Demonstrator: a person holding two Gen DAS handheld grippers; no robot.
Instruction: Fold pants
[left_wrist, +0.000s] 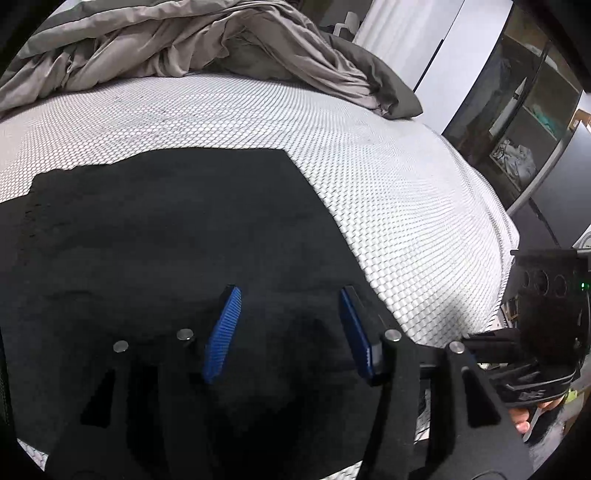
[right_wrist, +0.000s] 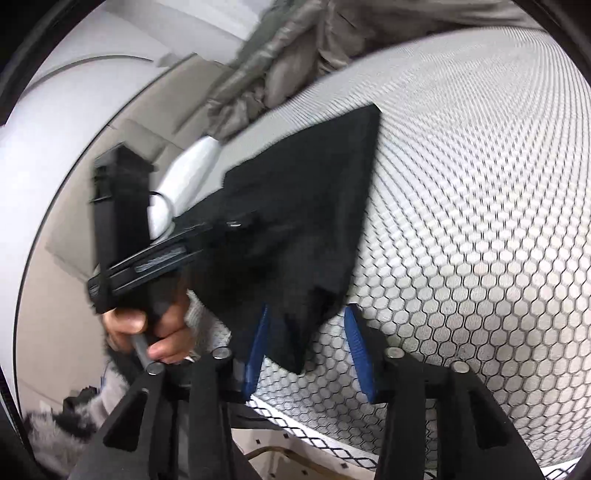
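Pants (left_wrist: 166, 240): black, matte, folded flat w/ straight edges on bed's honeycomb cover (left_wrist: 369, 166). Left tool (left_wrist: 288, 325) gaping above them, nothing held. Right tool (right_wrist: 306, 339) apart too, cloth corner between, unpinched.

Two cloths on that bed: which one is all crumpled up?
The grey bedding, heaped in deep folds at the far end of the mattress. The black pants are spread out far smoother.

The black matt cloth pants (left_wrist: 166, 236) look soft and faintly fuzzy. The white honeycomb-textured mattress cover (left_wrist: 369, 166) looks quilted. The crumpled grey-beige cloth duvet (left_wrist: 184, 44) has a slight sheen. Ribbed blue finger pads (left_wrist: 223, 332) look rubbery.
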